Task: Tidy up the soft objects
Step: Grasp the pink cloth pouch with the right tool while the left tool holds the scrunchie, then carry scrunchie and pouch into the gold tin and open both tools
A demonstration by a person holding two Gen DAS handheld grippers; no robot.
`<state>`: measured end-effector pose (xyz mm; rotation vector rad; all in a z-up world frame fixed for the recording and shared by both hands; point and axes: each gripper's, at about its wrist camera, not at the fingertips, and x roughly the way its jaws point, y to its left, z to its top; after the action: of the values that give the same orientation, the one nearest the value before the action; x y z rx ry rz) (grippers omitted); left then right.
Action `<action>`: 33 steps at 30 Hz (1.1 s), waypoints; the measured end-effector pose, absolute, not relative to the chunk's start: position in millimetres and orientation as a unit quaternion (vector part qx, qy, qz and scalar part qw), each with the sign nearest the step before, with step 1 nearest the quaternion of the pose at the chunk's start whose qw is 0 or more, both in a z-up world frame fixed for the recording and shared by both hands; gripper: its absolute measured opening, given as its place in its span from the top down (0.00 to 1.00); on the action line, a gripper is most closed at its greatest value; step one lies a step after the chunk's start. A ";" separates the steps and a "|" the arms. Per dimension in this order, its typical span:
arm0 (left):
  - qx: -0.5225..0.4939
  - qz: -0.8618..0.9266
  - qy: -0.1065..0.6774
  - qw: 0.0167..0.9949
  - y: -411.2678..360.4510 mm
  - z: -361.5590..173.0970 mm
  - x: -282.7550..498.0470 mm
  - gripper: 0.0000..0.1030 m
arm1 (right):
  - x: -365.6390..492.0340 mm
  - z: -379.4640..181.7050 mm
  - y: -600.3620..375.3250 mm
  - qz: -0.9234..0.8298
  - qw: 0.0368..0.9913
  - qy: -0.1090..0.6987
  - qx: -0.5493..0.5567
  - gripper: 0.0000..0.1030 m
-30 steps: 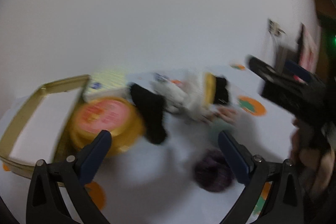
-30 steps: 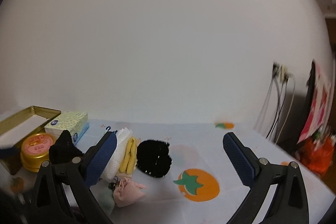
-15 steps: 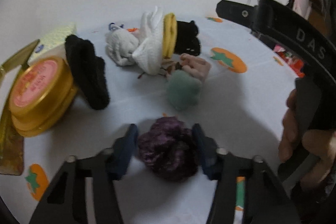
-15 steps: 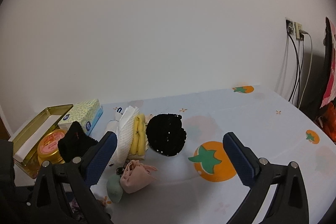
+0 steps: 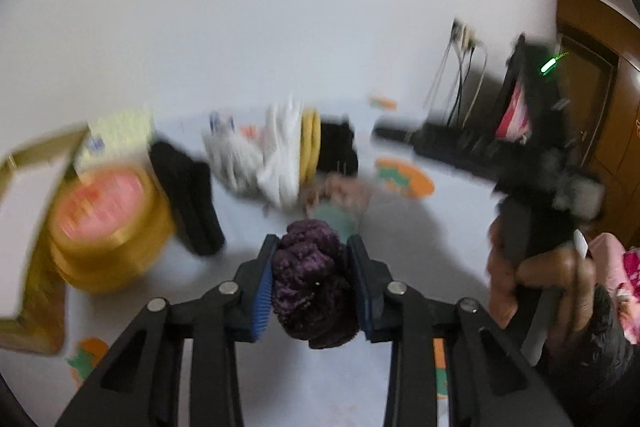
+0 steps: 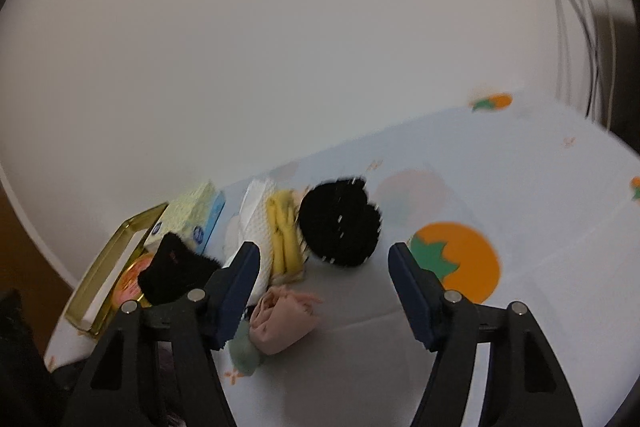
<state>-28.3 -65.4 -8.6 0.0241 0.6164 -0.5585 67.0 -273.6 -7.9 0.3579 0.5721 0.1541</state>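
My left gripper [image 5: 312,251] is shut on a dark purple knitted bundle [image 5: 314,283] and holds it just above the tablecloth. Behind it lie a green pouch [image 5: 332,217], a pink pouch [image 5: 346,189], a black sock [image 5: 188,195], a white cloth [image 5: 280,155], a yellow cloth [image 5: 310,143] and a black cloth [image 5: 336,147]. My right gripper [image 6: 324,259] is open and empty, above the pink pouch [image 6: 280,319] and the black cloth [image 6: 340,223]. The white cloth [image 6: 260,223] and yellow cloth [image 6: 284,231] lie to its left.
A round gold tin with a pink lid [image 5: 104,215] stands left, beside an open gold box [image 5: 28,187] and a tissue pack [image 5: 116,131]. The white tablecloth [image 6: 520,195] has orange fruit prints. Cables [image 6: 592,39] hang on the wall at right.
My left gripper has shut on the purple bundle and lifted it off the cloth. My right gripper has tilted and moved closer to the pile, still open.
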 end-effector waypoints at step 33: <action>-0.027 -0.230 0.255 0.939 -24.6 3.7 -28.0 0.68 | 48.2 -6.3 -274.0 0.157 0.937 0.204 0.235 0.82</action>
<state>-28.0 -24.6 3.7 -0.0559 0.5212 -0.4706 48.2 -274.0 -6.3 0.4810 0.4168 0.3198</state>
